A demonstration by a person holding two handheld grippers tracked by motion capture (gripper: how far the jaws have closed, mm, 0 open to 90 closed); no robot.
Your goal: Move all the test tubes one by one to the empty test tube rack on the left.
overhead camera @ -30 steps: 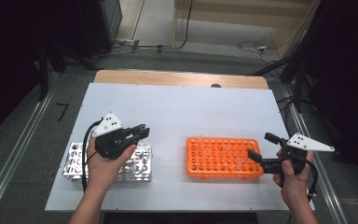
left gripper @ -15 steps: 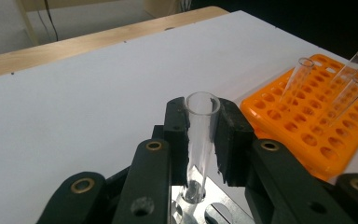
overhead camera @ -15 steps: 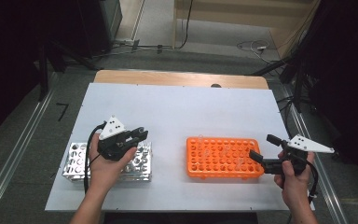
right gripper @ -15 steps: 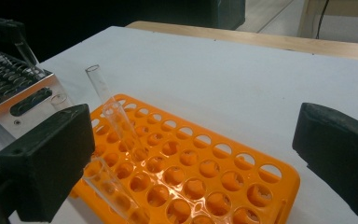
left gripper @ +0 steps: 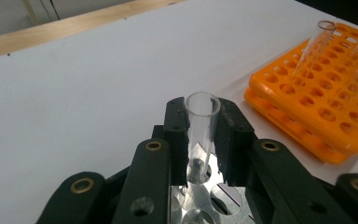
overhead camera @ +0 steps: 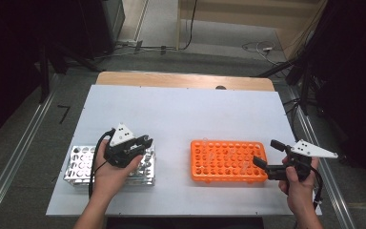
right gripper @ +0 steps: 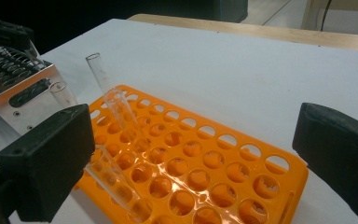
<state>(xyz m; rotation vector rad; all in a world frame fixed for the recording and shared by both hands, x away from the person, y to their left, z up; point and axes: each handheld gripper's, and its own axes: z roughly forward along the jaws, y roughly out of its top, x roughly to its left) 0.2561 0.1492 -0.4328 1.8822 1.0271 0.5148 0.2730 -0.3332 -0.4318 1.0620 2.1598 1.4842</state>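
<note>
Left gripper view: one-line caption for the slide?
Left gripper clamps a clear test tube upright over a hole in the metal rack, orange rack beyond.

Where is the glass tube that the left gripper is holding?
The glass test tube stands upright between the left gripper's fingers, its bottom going into a hole of the metal rack at the table's left, with the orange rack to its right.

The person's left hand [overhead camera: 112,167] has come down and slightly nearer the bench's front edge, carrying the left gripper [overhead camera: 145,141] lower — it now sits close over the metal rack [overhead camera: 78,164], where a second ago it hung higher above it. The clear glass tube [left gripper: 200,135] clamped between its fingers has sunk with it — its lower end now reaches a rack hole.
</note>
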